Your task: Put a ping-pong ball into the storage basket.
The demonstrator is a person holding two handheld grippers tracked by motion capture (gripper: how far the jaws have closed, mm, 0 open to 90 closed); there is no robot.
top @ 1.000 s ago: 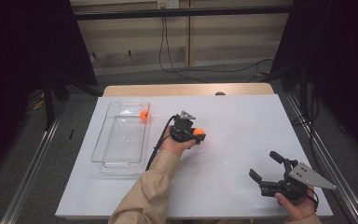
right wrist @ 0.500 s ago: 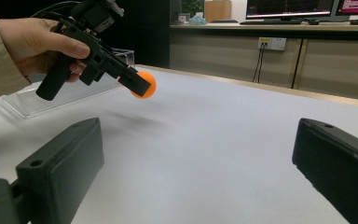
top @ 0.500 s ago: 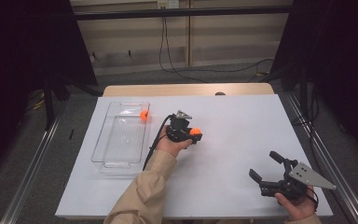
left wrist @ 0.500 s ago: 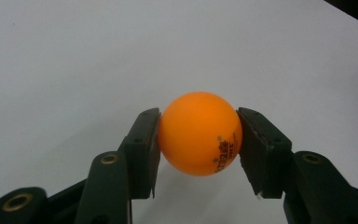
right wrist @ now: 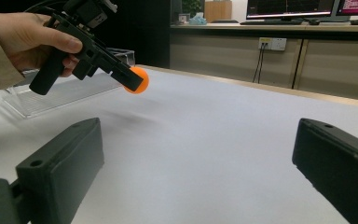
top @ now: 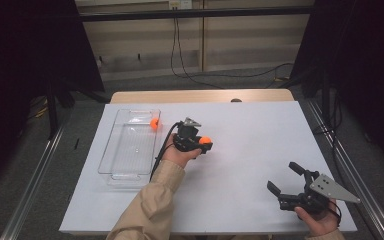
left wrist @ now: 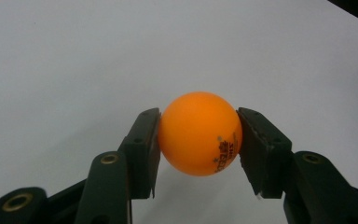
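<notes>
Ball [left wrist: 199, 134], orange, clenched in the left gripper [top: 203, 145], has shifted slightly leftward toward the clear tray [top: 125, 165], likely for dropping in, while the right gripper [top: 286, 178] rests open.

The orange ball [left wrist: 199, 133] was round, glossy and bore small print. It sat pinched between two black jaws above the white table [top: 260, 150].

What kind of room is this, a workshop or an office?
Probably a lab or test room: a white-covered table under a fixed camera, dark curtains at both sides, and computer monitors on a bench behind.
</notes>
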